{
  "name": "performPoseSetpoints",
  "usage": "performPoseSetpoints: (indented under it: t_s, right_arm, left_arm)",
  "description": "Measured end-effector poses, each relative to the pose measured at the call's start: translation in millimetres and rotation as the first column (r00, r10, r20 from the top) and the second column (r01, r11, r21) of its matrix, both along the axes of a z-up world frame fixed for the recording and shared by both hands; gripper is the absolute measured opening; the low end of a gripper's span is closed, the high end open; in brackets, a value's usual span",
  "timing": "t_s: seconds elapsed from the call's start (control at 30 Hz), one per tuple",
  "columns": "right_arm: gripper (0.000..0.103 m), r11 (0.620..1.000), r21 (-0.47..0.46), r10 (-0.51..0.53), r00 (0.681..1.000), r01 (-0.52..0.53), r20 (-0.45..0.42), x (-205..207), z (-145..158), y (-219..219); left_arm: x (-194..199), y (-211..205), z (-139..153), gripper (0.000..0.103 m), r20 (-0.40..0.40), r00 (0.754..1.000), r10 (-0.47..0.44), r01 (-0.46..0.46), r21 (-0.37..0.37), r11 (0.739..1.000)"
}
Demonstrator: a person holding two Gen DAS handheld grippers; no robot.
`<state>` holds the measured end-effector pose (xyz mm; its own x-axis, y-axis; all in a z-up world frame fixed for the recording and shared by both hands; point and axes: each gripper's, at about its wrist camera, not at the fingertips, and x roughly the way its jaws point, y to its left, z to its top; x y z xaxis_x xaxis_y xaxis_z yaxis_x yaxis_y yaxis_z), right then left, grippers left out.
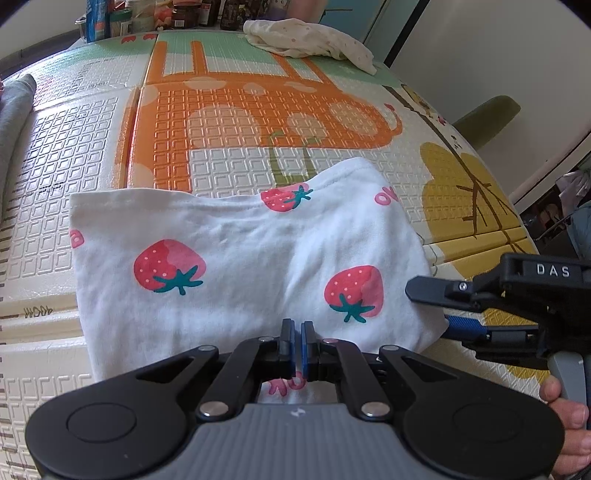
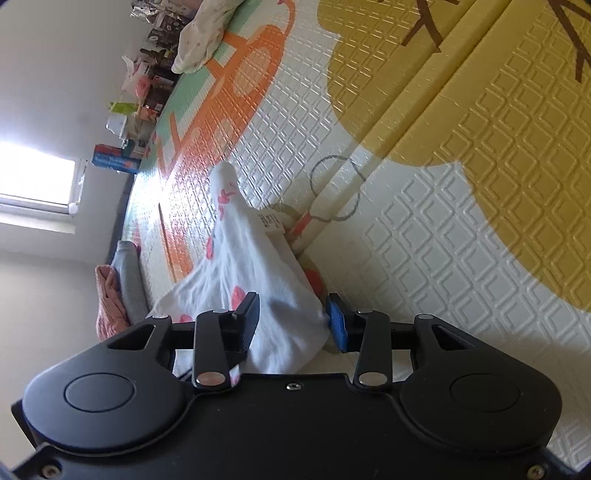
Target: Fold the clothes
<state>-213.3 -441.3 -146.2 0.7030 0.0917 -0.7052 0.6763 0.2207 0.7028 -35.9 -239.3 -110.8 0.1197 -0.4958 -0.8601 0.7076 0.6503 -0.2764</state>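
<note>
A white garment with red strawberries [image 1: 240, 266] lies folded flat on the patterned play mat [image 1: 258, 122]. My left gripper [image 1: 297, 332] is shut and sits over the garment's near edge; no fabric shows between its pads. My right gripper [image 1: 432, 308] comes in from the right at the garment's near right corner. In the right wrist view the garment [image 2: 266, 266] bunches up between the parted jaws of the right gripper [image 2: 291, 314]. The blue pad [image 2: 338, 325] sits at the fabric's edge, and a small label [image 2: 269, 221] sticks out of the cloth.
A cream dotted garment [image 1: 310, 37] lies crumpled at the mat's far edge, with jars and bottles [image 1: 147, 18] behind it. A grey folded cloth [image 1: 14, 110] sits at the left, beside a pink one [image 2: 107, 295]. A green chair [image 1: 487, 114] stands off the mat. A hand [image 1: 565, 424] holds the right gripper's handle.
</note>
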Motion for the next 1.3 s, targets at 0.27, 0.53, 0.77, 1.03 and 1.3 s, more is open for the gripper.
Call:
performPoseSetpoints:
  t_s: [0.27, 0.53, 0.77, 1.03, 1.3]
  right_arm:
    - [0.038, 1.0, 0.008, 0.018, 0.998, -0.019, 0.058, 8, -4, -6]
    - [0.038, 0.998, -0.019, 0.058, 0.995, -0.056, 0.085, 25, 0, -13]
    - [0.01, 0.978, -0.149, 0.161, 0.98, -0.143, 0.116, 38, 28, 0]
    - [0.007, 0.934, -0.226, 0.307, 0.945, -0.276, 0.112, 59, 54, 26]
    - [0.013, 0.918, -0.272, 0.305, 0.952, -0.287, 0.024, 59, 60, 31]
  left_arm:
    - [1, 0, 0, 0.006, -0.006, 1.0, -0.003, 0.003, 0.001, 1.0]
    - [2, 0, -2, 0.006, -0.009, 1.0, -0.003, 0.003, 0.003, 1.0]
    - [4, 0, -2, 0.006, -0.017, 1.0, 0.005, -0.005, 0.0, 1.0]
    - [4, 0, -2, 0.006, -0.02, 1.0, 0.008, -0.008, -0.005, 1.0]
    - [5, 1, -2, 0.006, -0.021, 1.0, 0.007, -0.007, -0.006, 1.0]
